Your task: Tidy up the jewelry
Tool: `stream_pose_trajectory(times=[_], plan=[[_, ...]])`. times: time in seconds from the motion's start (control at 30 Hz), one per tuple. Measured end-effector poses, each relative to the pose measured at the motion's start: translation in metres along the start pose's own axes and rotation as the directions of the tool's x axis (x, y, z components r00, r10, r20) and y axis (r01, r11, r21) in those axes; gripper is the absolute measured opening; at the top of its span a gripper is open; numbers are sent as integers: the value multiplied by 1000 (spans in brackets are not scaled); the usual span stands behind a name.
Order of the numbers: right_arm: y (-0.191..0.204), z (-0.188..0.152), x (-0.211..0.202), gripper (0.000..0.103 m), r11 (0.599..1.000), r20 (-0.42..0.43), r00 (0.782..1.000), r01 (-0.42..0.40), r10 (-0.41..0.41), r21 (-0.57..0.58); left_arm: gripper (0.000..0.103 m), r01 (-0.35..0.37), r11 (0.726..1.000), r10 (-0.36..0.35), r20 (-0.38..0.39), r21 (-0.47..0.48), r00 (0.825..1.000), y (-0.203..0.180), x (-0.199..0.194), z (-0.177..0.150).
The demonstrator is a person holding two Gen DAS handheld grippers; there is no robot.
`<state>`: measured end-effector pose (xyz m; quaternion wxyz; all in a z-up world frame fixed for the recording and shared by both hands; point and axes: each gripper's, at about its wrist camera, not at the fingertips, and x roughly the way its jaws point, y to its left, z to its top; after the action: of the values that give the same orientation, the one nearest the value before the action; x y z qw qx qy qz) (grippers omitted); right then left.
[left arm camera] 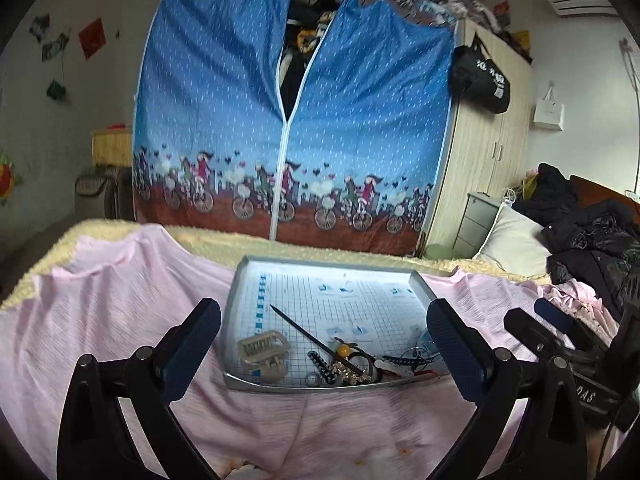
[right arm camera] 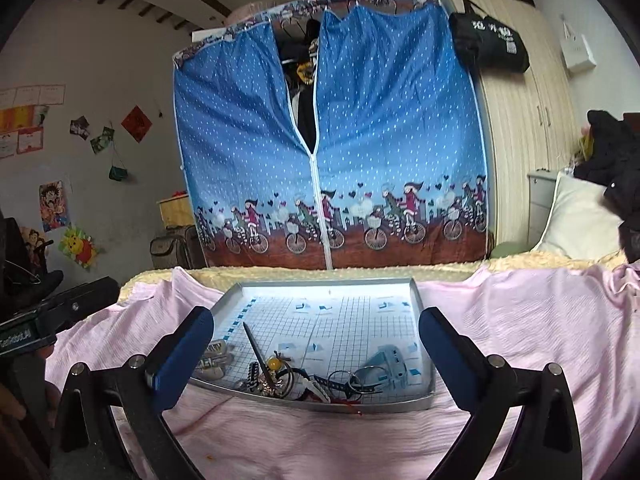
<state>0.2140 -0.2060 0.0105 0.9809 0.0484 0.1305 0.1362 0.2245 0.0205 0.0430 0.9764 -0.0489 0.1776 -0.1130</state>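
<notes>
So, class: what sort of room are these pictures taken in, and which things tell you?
Most likely a bedroom: a blue zip-up fabric wardrobe, a pillow beside a wooden cupboard, and pink bedding under the tray.

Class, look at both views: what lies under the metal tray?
The tray rests on a pink sheet, which covers a cream fleece blanket showing along the bed's far edge. Directly beneath the tray, the sheet is hidden, so anything else there cannot be seen.
</notes>
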Motion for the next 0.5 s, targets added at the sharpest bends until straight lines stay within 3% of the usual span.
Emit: stream_pose_trajectory(times=[0.3, 0.5], plan=[[20, -1, -55, 103, 999, 77, 997, 6, -2, -51, 101, -8, 1000, 9, 57, -25, 998, -5, -66, -19], [32, -20, -95, 103, 999, 76, 997, -1, 4, -39, 101, -34, 999, 35, 70, -5, 997, -14, -107, -41]])
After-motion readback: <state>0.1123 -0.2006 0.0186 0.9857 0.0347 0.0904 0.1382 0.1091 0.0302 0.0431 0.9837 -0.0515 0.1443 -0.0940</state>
